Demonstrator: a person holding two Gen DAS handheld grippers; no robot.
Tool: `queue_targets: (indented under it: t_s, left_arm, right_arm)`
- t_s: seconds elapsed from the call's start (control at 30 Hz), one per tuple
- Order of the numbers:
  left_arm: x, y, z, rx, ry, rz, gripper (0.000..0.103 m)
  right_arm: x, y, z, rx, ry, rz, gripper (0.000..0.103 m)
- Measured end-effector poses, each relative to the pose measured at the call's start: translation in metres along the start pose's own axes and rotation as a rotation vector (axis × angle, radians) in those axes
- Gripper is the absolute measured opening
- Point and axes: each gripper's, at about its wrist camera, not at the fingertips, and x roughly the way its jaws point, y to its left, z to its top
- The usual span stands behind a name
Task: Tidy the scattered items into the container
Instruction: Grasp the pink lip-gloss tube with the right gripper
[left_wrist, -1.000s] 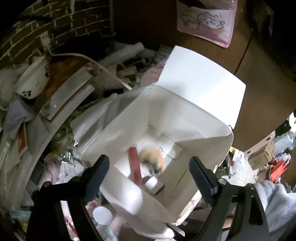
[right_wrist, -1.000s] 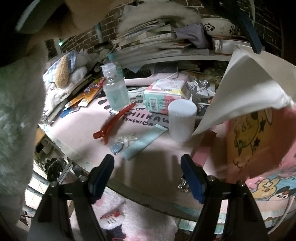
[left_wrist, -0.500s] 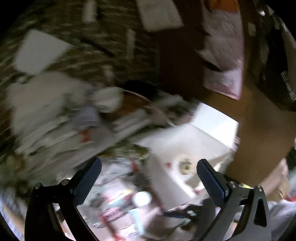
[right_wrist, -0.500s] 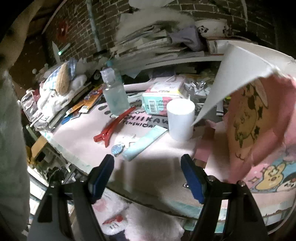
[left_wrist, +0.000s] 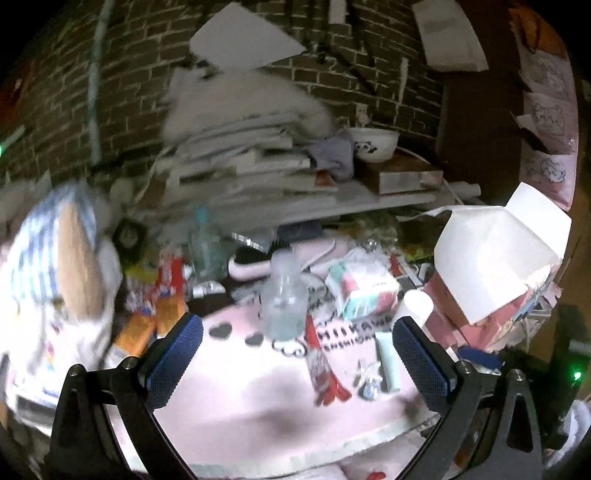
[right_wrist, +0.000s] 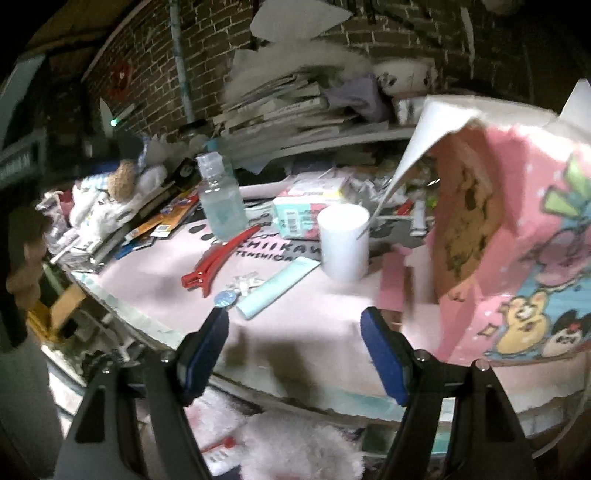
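The left tool (left_wrist: 297, 354) hangs over the pink-covered worktop (left_wrist: 258, 391) with its jaws spread as wide as they go and nothing between them. Going from left to right across the worktop: orange packets (right_wrist: 166, 225) at the far edge, a clear bottle (right_wrist: 221, 201), a red hair clip (right_wrist: 218, 258), a small sparkly trinket (right_wrist: 236, 291), a mint tube (right_wrist: 277, 288), a teal-and-pink carton (right_wrist: 306, 212) behind them, then a white cup (right_wrist: 343, 247). The container, a pink cartoon-printed box (right_wrist: 517, 236) with white flaps raised, stands at the right end, just beside the cup. The right tool (right_wrist: 295, 343) hovers at the near edge, its jaws closing slightly on empty air
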Motion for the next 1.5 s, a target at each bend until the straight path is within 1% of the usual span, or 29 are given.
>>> queue_targets:
  t_s: [0.03,0.07,0.1,0.13,0.2,0.33,0.43,0.5,0.53,0.6,0.7,0.8,1.0,1.17,1.27,1.4,1.5]
  left_arm:
    - [0.001,0.0,-0.005,-0.01,0.002,-0.016,0.103]
    - [0.001,0.001,-0.009,-0.02,0.002,-0.03,0.103]
    - [0.001,0.001,-0.011,-0.029,0.001,-0.042,0.103]
    - [0.001,0.001,-0.013,-0.039,-0.005,-0.055,0.103]
    - [0.0,-0.001,-0.016,-0.051,-0.02,-0.075,0.103]
    - [0.004,-0.007,-0.022,-0.051,-0.022,-0.103,0.103]
    - [0.012,-0.011,-0.029,-0.058,0.003,-0.135,0.103]
    - [0.018,-0.015,-0.033,-0.064,0.02,-0.149,0.103]
    - [0.02,-0.016,-0.036,-0.067,0.026,-0.153,0.103]
    - [0.024,-0.018,-0.039,-0.071,0.037,-0.156,0.103]
    - [0.026,-0.019,-0.043,-0.07,0.042,-0.153,0.103]
    - [0.029,-0.02,-0.045,-0.071,0.053,-0.15,0.103]
    - [0.032,-0.019,-0.047,-0.083,0.061,-0.16,0.103]
    - [0.033,-0.02,-0.046,-0.076,0.065,-0.154,0.103]
    - [0.033,-0.019,-0.046,-0.081,0.067,-0.159,0.103]
    - [0.032,-0.02,-0.046,-0.083,0.067,-0.157,0.103]
    - [0.032,-0.02,-0.046,-0.085,0.069,-0.156,0.103]
  right_arm:
    - [-0.001,0.0,-0.001,-0.01,-0.01,-0.023,0.063]
    - [-0.003,0.002,-0.001,-0.025,-0.021,-0.065,0.058]
    - [-0.003,0.002,-0.001,-0.032,-0.022,-0.1,0.048]
    - [-0.002,0.001,-0.001,-0.035,-0.021,-0.132,0.044]
    - [-0.001,-0.004,-0.002,-0.018,-0.021,-0.169,0.043]
    - [0.006,-0.013,-0.005,-0.013,-0.028,-0.268,0.032]
    - [0.018,-0.02,-0.006,0.012,-0.007,-0.279,0.032]
    - [0.022,-0.021,-0.007,0.001,-0.028,-0.314,0.032]
    - [0.025,-0.021,-0.007,-0.006,-0.03,-0.324,0.029]
    - [0.028,-0.023,-0.006,0.005,-0.036,-0.313,0.024]
    - [0.032,-0.022,-0.004,-0.005,-0.049,-0.326,0.021]
    - [0.033,-0.02,-0.005,-0.013,-0.061,-0.316,0.015]
    - [0.035,-0.016,-0.006,-0.02,-0.072,-0.325,0.015]
    - [0.034,-0.017,-0.004,0.003,-0.068,-0.31,0.015]
    - [0.029,-0.012,-0.004,-0.027,-0.089,-0.322,0.015]
    - [0.024,-0.006,-0.003,-0.04,-0.104,-0.309,0.015]
    - [0.022,-0.001,-0.003,-0.061,-0.112,-0.323,0.015]
